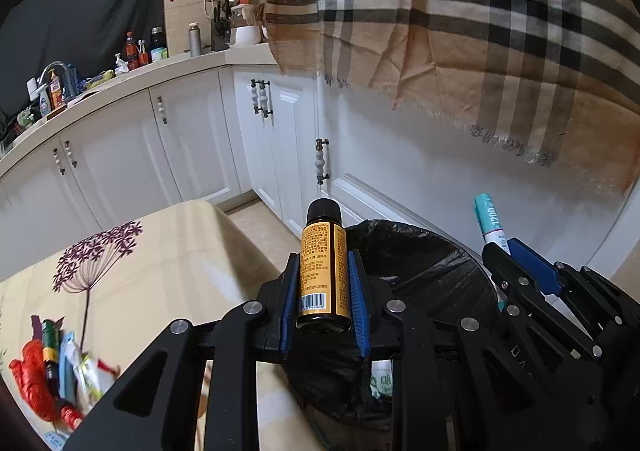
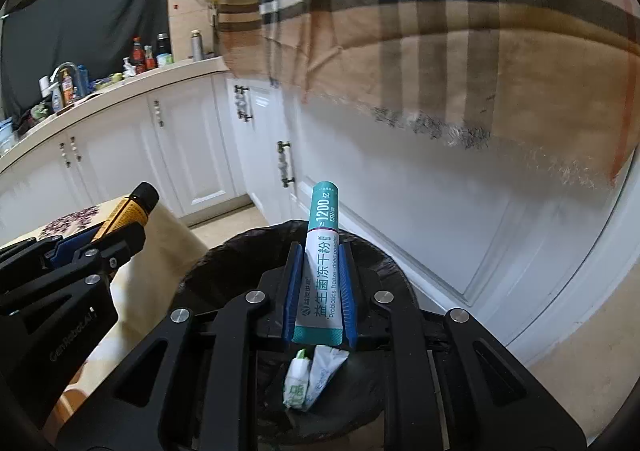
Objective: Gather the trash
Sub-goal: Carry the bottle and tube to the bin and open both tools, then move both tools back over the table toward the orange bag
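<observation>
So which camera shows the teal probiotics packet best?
The right wrist view: the teal probiotics packet stands centred in the right tool, its print readable. The left wrist view shows only its top end beyond that tool, off to the side.

We record one surface (image 1: 168,251), covered in a cream cloth printed with a purple dandelion motif (image 1: 96,255). Lying on it, near its left edge, we count a loose pile of litter (image 1: 60,367): a crumpled red wrapper (image 1: 34,379), a dark green and yellow bottle (image 1: 51,347), a light blue sachet (image 1: 66,363) and pale wrappers (image 1: 94,375), all touching. We also note the tan tiled floor (image 1: 256,217), on which the black-lined bin (image 2: 224,263) stands just beside the surface.
</observation>
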